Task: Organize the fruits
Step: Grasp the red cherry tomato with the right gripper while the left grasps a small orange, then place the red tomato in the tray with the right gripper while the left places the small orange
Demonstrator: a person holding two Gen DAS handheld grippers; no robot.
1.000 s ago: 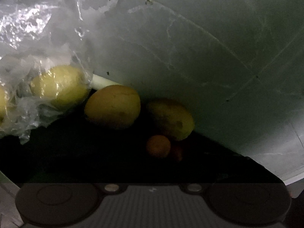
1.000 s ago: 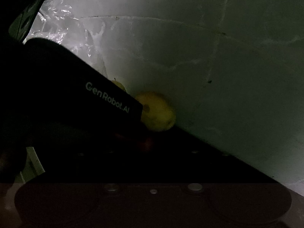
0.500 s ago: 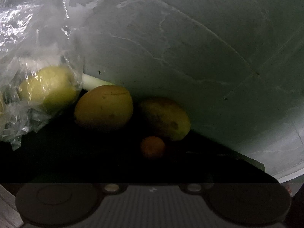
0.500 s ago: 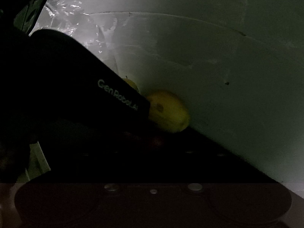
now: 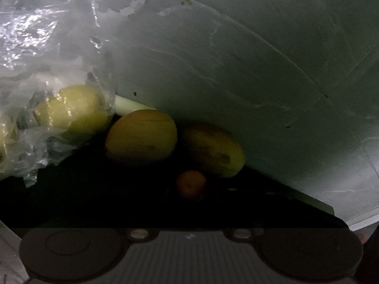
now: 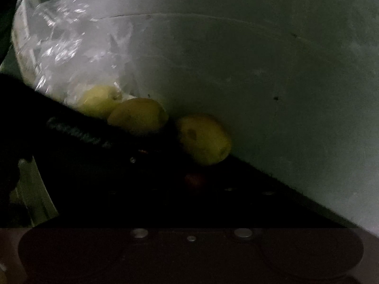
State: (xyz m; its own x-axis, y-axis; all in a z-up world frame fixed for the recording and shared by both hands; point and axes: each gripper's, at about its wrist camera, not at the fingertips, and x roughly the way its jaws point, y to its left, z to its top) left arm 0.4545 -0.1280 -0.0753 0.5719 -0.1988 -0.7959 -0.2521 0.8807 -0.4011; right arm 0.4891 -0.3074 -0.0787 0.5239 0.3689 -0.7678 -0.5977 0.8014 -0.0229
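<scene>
In the left wrist view a large yellow-orange mango (image 5: 141,135) lies on a dark surface beside a second yellow mango (image 5: 214,150), with a small orange fruit (image 5: 191,184) in front of them. A yellow-green fruit (image 5: 72,116) sits inside a clear plastic bag (image 5: 42,54) at the left. The right wrist view shows the same two mangoes (image 6: 138,116) (image 6: 205,139) and the bagged fruit (image 6: 99,100); the left gripper's dark body (image 6: 71,137) crosses its left side. Neither gripper's fingers show in the darkness.
A pale marble-like wall (image 5: 248,59) curves behind the fruits. A pale green stalk (image 5: 129,106) lies behind the bag. The dark surface (image 5: 94,201) fills the foreground. A white frame edge (image 6: 30,189) stands at the right wrist view's lower left.
The left gripper's body has slid left and down in the right wrist view, uncovering the first mango and the bagged fruit. The fruits have not moved.
</scene>
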